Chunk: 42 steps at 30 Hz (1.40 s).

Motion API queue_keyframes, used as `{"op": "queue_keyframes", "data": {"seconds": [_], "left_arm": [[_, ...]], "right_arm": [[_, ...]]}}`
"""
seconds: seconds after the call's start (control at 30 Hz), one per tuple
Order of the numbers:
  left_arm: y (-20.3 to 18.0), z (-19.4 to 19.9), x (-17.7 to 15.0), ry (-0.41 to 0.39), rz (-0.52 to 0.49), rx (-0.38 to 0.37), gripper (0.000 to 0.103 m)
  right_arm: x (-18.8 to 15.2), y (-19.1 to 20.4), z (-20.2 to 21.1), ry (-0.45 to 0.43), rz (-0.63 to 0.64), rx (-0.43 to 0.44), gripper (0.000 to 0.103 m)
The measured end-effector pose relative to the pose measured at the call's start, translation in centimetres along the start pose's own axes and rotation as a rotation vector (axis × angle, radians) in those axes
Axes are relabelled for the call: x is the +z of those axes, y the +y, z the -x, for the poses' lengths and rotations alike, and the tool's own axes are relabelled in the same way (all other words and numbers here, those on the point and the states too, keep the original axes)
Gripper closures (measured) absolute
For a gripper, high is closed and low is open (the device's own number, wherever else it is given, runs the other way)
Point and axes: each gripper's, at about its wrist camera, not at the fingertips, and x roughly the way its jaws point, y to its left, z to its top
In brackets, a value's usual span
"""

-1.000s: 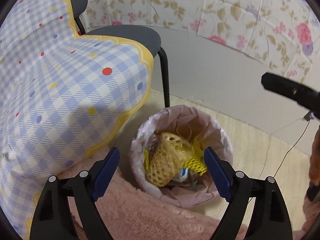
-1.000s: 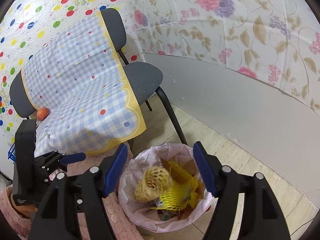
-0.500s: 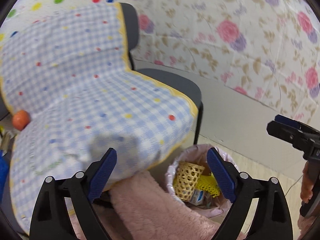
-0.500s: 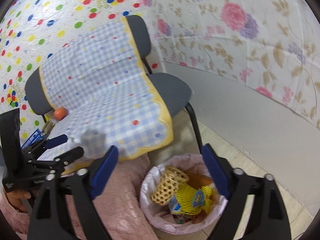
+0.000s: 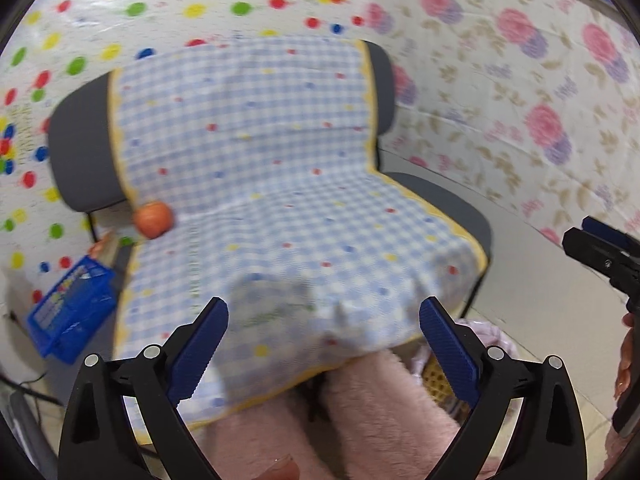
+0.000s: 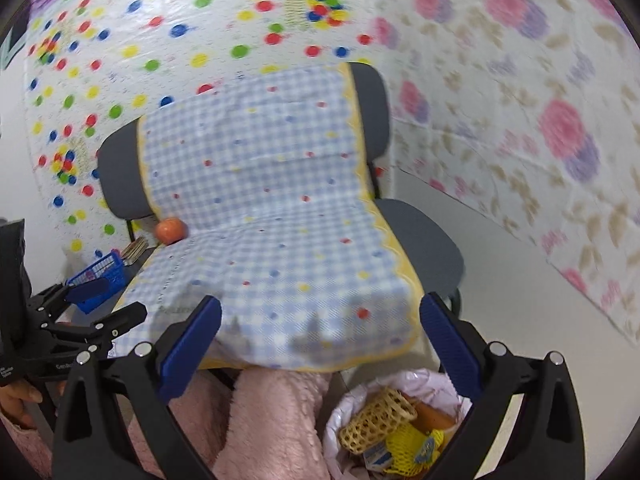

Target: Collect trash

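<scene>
The trash bin [image 6: 404, 424], lined with a pale pink bag, stands on the floor below the front right corner of the chair seat, just beside a pink fluffy leg [image 6: 276, 420]. Inside it lie a tan woven net sleeve [image 6: 374, 418], a yellow foam net [image 6: 412, 446] and a small blue and white packet; something orange shows behind them. In the left wrist view only a sliver of the bin [image 5: 486, 334] and a bit of netting show behind the right-hand pad.

The right gripper [image 6: 320, 344] stands wide, its jaws having just been opening, with nothing between the 2 blue pads. The left gripper [image 5: 324, 346] is also spread wide, its jaws having just been opening, and it too holds nothing. Each gripper appears at the edge of the other's view, held in a hand.

Both point at the dark grey chair [image 6: 424, 240], which is draped with a blue checked cloth [image 6: 280, 220] edged in yellow. An orange fruit [image 6: 171, 231] sits at the left rear of the seat, where seat meets back. A blue plastic basket [image 6: 98, 278] stands to the left of the chair. Behind are a wall sheet with coloured dots [image 6: 160, 40] and a floral one [image 6: 520, 100]. The views are somewhat blurred.
</scene>
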Motion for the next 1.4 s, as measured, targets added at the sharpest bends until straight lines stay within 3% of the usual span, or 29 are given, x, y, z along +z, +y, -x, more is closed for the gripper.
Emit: {"op": "queue_keyframes", "data": {"seconds": [0.27,0.43,1.4], "left_arm": [[4.1,1.3,-0.4,0.01,0.031,0.164,0.007],[5.8,2.0,-0.7,0.025,0.05,0.206,0.007],[6.3,1.7,-0.7,0.031,0.069,0.206,0.007]], "right_arm": [[0.6,4.7,-2.6,0.074,0.082,0.044,0.006],[0.1,6.5,-3.8,0.106,0.104,0.057,0.006],[0.7,7.3,-4.3,0.102,0.106,0.07,0.006]]}}
